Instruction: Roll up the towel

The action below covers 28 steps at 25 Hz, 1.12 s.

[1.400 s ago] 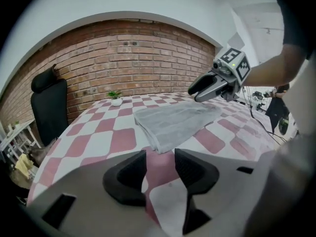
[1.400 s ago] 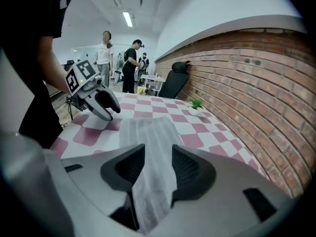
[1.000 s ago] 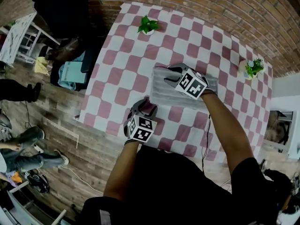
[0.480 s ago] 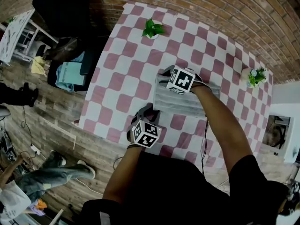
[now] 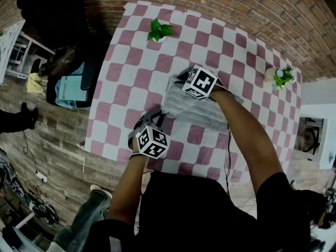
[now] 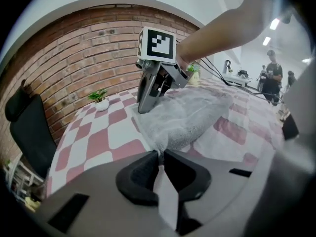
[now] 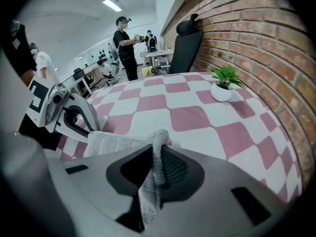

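This looks like an open lab or office workroom. A brick wall (image 5: 210, 4) backs a counter (image 5: 131, 83) in checked cloth. Cables (image 5: 38, 176) lie on the plank floor (image 5: 63, 135). There is an office chair (image 7: 186, 43), strip lights (image 7: 112, 5) overhead, and people (image 7: 126, 38) at equipment desks (image 7: 86, 80).

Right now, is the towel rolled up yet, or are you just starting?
Just starting. Done: the left claw and the right claw have just been closing, and each now pinches a corner of the grey towel at the same end. In hand: that end is gripped, ready to turn over. Left: all the rolling, since the towel mostly lies spread on the checked table and no roll shows yet.
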{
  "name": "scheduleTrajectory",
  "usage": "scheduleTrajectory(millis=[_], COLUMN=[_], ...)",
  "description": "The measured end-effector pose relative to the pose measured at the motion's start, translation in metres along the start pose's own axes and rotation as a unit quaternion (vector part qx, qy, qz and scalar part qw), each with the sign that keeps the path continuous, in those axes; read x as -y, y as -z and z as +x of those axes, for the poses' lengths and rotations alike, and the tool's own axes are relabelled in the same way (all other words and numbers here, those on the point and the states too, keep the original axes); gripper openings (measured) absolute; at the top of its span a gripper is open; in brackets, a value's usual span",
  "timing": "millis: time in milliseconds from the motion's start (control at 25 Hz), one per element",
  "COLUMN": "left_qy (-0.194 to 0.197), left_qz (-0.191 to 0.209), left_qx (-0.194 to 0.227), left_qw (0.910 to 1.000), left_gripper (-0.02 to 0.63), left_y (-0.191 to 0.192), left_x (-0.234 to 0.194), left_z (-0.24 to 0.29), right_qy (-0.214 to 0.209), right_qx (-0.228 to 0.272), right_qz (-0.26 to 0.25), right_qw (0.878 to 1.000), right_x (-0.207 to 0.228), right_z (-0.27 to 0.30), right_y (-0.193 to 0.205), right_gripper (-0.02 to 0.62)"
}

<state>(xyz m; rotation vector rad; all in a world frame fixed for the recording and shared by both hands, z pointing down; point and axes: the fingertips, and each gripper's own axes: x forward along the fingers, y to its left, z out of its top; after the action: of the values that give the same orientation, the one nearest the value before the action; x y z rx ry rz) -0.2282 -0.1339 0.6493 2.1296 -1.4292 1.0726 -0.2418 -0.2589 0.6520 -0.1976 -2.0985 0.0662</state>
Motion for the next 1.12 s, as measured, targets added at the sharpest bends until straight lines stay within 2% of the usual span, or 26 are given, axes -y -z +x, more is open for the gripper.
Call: scheduleTrajectory(millis=[120,200,480,680,880,920,960,1000,1120], left_qy=[0.002,0.004,0.017,-0.006,-0.030,-0.035,-0.038,-0.040,-0.035], left_qz=[0.066,0.117,0.271,0.343,0.393,0.391,0.379,0.359,0.285], left_qx=[-0.013,-0.023,-0.041,-0.038,-0.022,-0.019,-0.016,-0.013,0.013], left_qw=[0.9977,0.9928,0.9616,0.9385,0.9190,0.9197,0.9244,0.9323,0.9578], left_gripper=[0.035,0.035,0.035,0.035,0.045,0.057,0.089,0.145,0.250], left_y=[-0.008,-0.016,-0.062,-0.108,-0.155,-0.162,-0.167,-0.171,-0.175], left_x=[-0.026,-0.043,-0.079,-0.102,-0.115,-0.118,-0.121,-0.124,-0.129], left_z=[0.011,0.020,0.065,0.100,0.137,0.143,0.147,0.149,0.138], right_qy=[0.025,0.041,0.101,0.194,0.270,0.280,0.288,0.293,0.299], right_qx=[0.011,0.012,0.030,0.092,0.114,0.115,0.117,0.121,0.159], right_qz=[0.045,0.071,0.134,0.183,0.221,0.228,0.232,0.235,0.232], right_qw=[0.999,0.997,0.985,0.959,0.930,0.926,0.922,0.919,0.912], right_x=[0.021,0.033,0.074,0.117,0.151,0.155,0.158,0.160,0.153], right_z=[-0.011,-0.019,-0.046,-0.079,-0.106,-0.109,-0.112,-0.114,-0.129], right_y=[0.004,0.009,0.044,0.056,0.078,0.083,0.089,0.094,0.104], right_gripper=[0.052,0.049,0.048,0.041,0.041,0.043,0.050,0.061,0.170])
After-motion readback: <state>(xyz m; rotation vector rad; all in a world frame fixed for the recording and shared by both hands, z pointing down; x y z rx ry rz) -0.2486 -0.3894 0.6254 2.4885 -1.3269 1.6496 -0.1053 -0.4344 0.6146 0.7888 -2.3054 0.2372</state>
